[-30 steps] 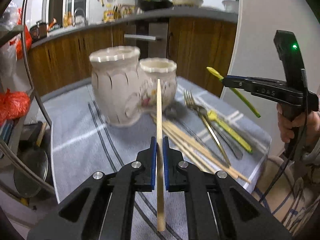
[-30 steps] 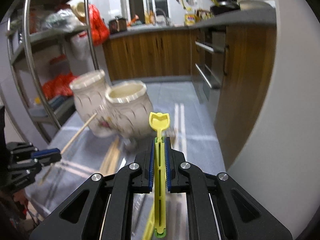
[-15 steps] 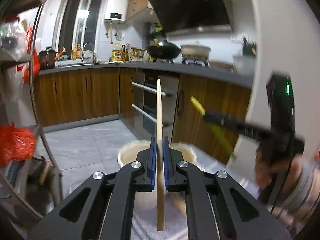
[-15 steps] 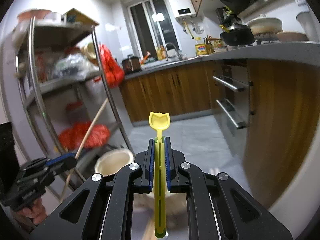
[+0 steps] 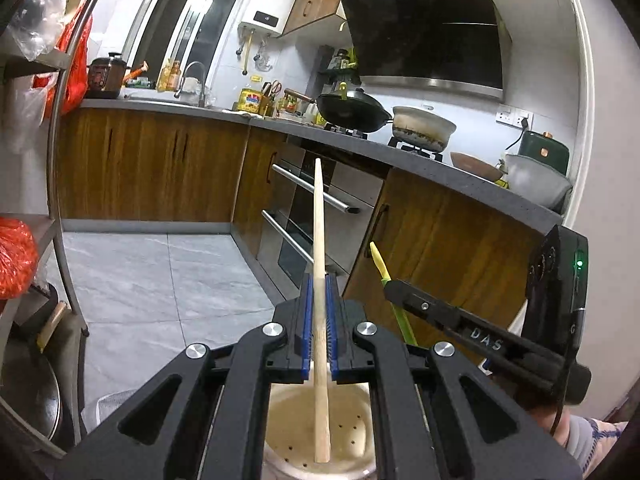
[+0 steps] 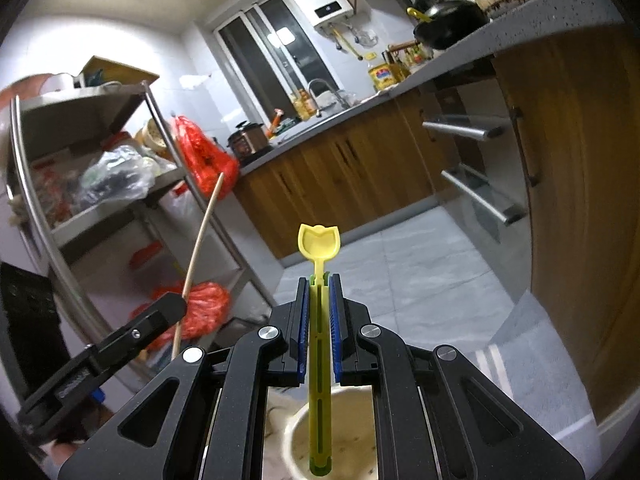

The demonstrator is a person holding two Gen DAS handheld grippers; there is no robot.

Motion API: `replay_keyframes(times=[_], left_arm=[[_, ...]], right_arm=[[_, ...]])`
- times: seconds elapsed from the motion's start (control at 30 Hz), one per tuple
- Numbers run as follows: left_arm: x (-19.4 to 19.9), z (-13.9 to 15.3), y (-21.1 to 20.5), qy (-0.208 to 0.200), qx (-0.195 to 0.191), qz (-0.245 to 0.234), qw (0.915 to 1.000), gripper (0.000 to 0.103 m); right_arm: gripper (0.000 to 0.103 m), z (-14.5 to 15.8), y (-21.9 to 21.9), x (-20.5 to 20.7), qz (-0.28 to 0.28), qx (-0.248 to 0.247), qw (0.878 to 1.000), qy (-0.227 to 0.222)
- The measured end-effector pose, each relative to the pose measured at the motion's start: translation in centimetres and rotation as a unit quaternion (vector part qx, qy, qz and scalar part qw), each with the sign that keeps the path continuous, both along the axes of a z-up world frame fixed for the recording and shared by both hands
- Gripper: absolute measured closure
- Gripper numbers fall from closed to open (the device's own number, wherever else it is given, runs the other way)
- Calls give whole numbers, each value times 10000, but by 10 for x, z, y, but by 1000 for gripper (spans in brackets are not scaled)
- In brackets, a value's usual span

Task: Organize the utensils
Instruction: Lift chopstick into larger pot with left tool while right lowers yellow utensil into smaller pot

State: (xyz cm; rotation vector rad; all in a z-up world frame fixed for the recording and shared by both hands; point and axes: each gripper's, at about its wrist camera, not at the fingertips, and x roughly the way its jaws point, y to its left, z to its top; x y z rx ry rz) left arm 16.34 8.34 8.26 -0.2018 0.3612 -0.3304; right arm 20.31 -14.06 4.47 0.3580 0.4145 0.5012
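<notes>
My left gripper (image 5: 319, 320) is shut on a wooden chopstick (image 5: 319, 240), held upright, its lower end over the mouth of a cream ceramic jar (image 5: 352, 428). My right gripper (image 6: 319, 320) is shut on a yellow-green plastic spoon (image 6: 319, 240), bowl end up, its handle end over the mouth of a second cream jar (image 6: 352, 432). The right gripper (image 5: 404, 296) with the spoon (image 5: 380, 268) shows at the right of the left wrist view. The left gripper (image 6: 160, 316) with the chopstick (image 6: 200, 240) shows at the left of the right wrist view.
Wooden kitchen cabinets (image 5: 140, 164) and an oven front with steel handles (image 5: 312, 196) stand beyond a grey tiled floor (image 5: 160, 280). A metal shelf rack (image 6: 92, 160) with red bags stands at the left. A wok and a pot (image 5: 420, 126) sit on the stove.
Both grippers have tilted up and moved over the jars, so the table and its utensils have left view. Chopstick and spoon now stand upright with their lower ends at the jar mouths.
</notes>
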Motion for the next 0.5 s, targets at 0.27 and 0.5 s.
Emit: replay_keyframes(times=[0.27, 0.5], left_arm=[[-5, -16, -12, -242, 397, 73, 9989, 97], [-21, -26, -16, -232, 677, 94, 9974, 97]], right_arm=[[93, -17, 9, 0, -221, -538, 9982, -168], [93, -27, 14, -13, -113, -962, 9951, -175]])
